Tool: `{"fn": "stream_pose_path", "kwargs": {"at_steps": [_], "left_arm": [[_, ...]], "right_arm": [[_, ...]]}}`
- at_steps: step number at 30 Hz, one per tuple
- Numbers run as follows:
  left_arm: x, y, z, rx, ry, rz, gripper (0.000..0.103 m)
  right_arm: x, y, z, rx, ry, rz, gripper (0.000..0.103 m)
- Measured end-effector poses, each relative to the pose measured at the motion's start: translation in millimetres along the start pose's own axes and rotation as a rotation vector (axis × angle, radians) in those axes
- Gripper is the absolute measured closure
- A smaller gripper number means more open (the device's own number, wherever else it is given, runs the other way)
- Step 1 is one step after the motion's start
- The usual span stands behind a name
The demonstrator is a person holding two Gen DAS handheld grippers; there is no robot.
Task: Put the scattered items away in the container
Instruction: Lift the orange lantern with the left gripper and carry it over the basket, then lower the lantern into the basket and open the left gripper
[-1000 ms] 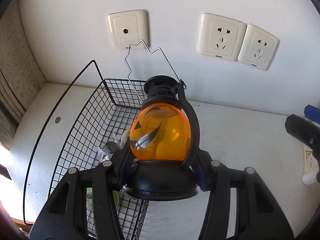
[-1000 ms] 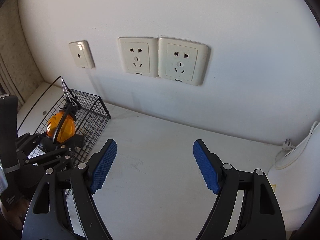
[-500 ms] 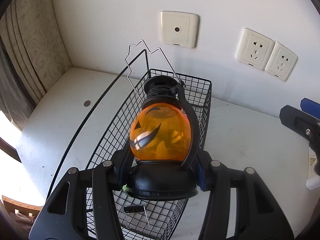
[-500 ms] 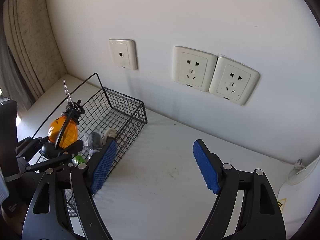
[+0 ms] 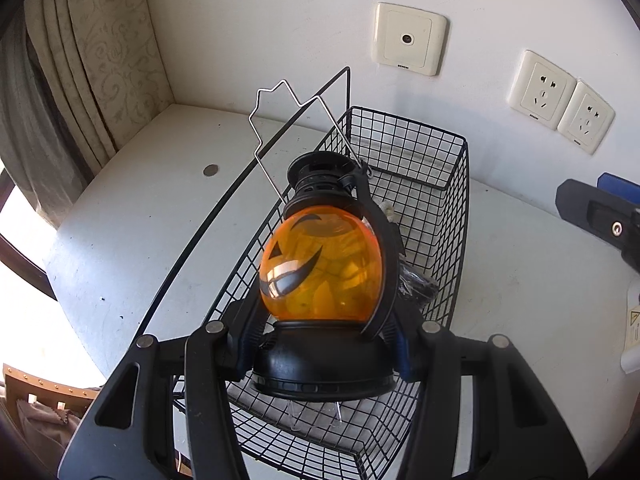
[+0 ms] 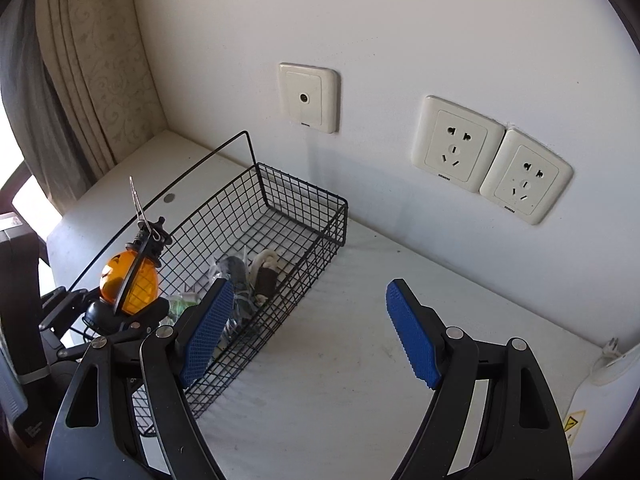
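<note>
Over the near end of the black wire basket [image 5: 424, 148] the left gripper [image 5: 324, 344] holds a pumpkin lantern [image 5: 322, 264], its two jaws pressed against the black base from either side. From the right wrist view the lantern stands upright, or close to it, clear of the mesh, with its thin wire bail [image 5: 292, 120] sticking up above the black cap.

Inside the basket lie a few things already put away: a dark bundle in clear wrap [image 6: 236, 276], a white cord with a dark block [image 6: 266, 270], and something green [image 6: 180, 304] near the lantern's foot. What each of them is I cannot tell.

My guess is that the lantern is light, a hollow plastic toy: the orange globe looks thin, glossy and slippery, a poor place for pads to bite. The ribbed base is the sensible hold, stiff and wide. The bail is springy wire that may well snag the mesh on the way down, so I would lower it straight and let go only once the base sits flat.

The right gripper [image 6: 310, 336] hangs over bare white tabletop [image 6: 360, 380] just beside the basket, blue pads spread wide, nothing between them.
</note>
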State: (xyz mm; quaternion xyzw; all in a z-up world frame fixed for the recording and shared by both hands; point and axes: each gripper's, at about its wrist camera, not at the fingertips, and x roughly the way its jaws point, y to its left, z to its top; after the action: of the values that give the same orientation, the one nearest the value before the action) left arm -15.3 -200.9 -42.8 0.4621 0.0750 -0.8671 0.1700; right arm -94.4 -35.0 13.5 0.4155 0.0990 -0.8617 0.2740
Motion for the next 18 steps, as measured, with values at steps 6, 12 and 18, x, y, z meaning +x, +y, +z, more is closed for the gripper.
{"fn": "stream_pose_path", "kwargs": {"at_steps": [6,12,18], "left_arm": [[-0.1,4.0,-8.5,0.013,0.007,0.001,0.055],[6.6,-0.8,-16.2,0.044,0.03,-0.01,0.055],[12.6,-4.4,-23.5,0.064,0.045,-0.007,0.055]], "right_arm": [[3.4,12.3,-0.1,-0.017,0.003,0.016,0.023],[7.0,18.2,-2.0,-0.022,0.01,0.021,0.023],[8.7,18.5,-6.7,-0.018,0.019,0.018,0.023]]}}
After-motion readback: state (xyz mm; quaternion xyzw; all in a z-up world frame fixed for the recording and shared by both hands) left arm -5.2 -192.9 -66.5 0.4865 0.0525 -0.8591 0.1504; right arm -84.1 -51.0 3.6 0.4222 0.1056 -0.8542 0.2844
